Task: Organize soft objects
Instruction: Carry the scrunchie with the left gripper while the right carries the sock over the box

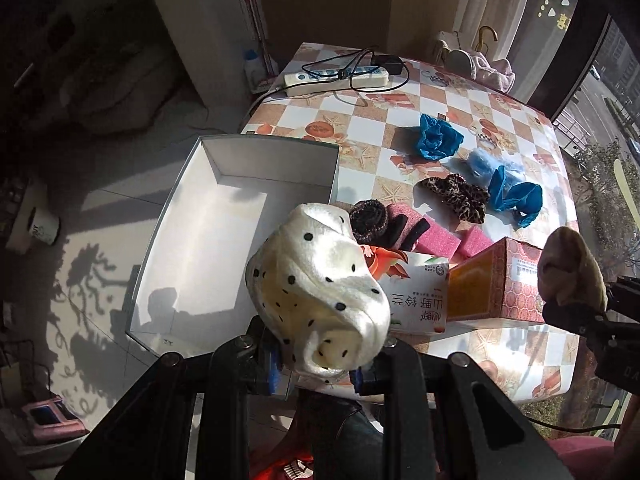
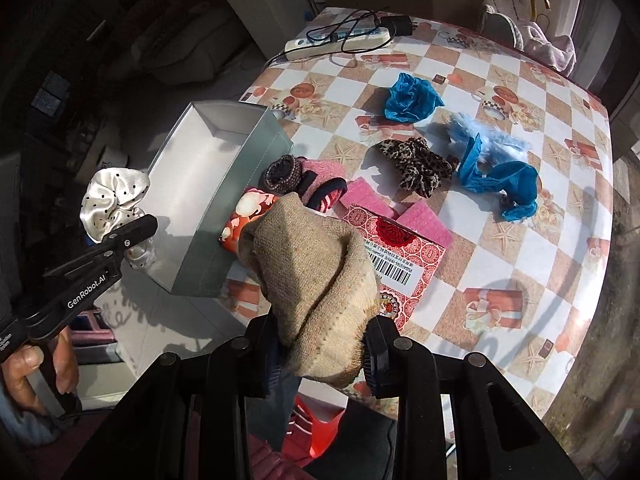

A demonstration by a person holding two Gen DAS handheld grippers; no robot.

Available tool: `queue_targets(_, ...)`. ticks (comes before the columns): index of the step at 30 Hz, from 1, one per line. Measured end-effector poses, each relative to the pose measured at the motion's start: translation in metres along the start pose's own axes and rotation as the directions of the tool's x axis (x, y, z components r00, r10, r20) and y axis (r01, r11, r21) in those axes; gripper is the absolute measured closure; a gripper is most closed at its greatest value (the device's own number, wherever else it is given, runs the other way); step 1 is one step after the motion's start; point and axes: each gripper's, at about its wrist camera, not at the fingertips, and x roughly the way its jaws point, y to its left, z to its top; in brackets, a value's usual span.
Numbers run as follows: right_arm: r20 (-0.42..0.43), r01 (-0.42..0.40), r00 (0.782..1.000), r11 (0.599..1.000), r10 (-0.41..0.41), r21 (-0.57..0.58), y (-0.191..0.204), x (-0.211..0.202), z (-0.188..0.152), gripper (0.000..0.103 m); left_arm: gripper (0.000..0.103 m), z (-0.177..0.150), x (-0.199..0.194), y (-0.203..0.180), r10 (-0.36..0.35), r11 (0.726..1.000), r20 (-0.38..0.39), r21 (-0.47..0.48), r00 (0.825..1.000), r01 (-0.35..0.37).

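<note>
Soft objects are held in both grippers at once. A white polka-dot scrunchie [image 1: 320, 292] is pinched in the left gripper [image 1: 320, 376], whose jaws are closed onto its gathered lower folds, and it is carried above the near end of the open white box [image 1: 208, 236]. A beige knitted cloth [image 2: 316, 292], possibly a sock or pouch, though the folds hide its shape, is clamped in the right gripper [image 2: 324, 360] above the red patterned carton [image 2: 400, 256].

Both pieces are judged light, limp and easily compressed; nothing fragile is involved. The satin scrunchie is likely slippery, so a grip across its bunched elastic core is preferred over a loose outer ruffle. The knit is rougher and is expected to hold well at a folded, doubled edge.

On the checked tablecloth [image 2: 520, 240] a leopard-print scrunchie [image 2: 416, 164], blue crumpled covers [image 2: 412, 98], a pale blue fluffy piece [image 2: 480, 136] and pink sponges [image 2: 428, 224] are left lying, well apart from the box.
</note>
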Motion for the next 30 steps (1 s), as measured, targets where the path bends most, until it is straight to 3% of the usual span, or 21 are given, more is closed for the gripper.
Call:
queue_targets(5,0.009,-0.011,1.000,1.000,0.011,-0.028,0.037,0.013,0.023,0.070,0.075,0.011,0.005,0.043,0.029,0.998,0.020,0.059,0.999,-0.030)
queue_targets(14,0.003,0.001,1.000,0.998,0.000,-0.064,0.088,0.036,0.055,0.070,0.075,0.010,0.032,0.104,0.038,0.994,-0.040,0.105,0.998,-0.034)
queue_targets(30,-0.075,0.073,0.993,0.976,-0.090,-0.207,0.141,0.062,0.080,0.070,0.075,0.005,0.060,0.116,-0.004,0.989,-0.046,0.149,0.999,0.011)
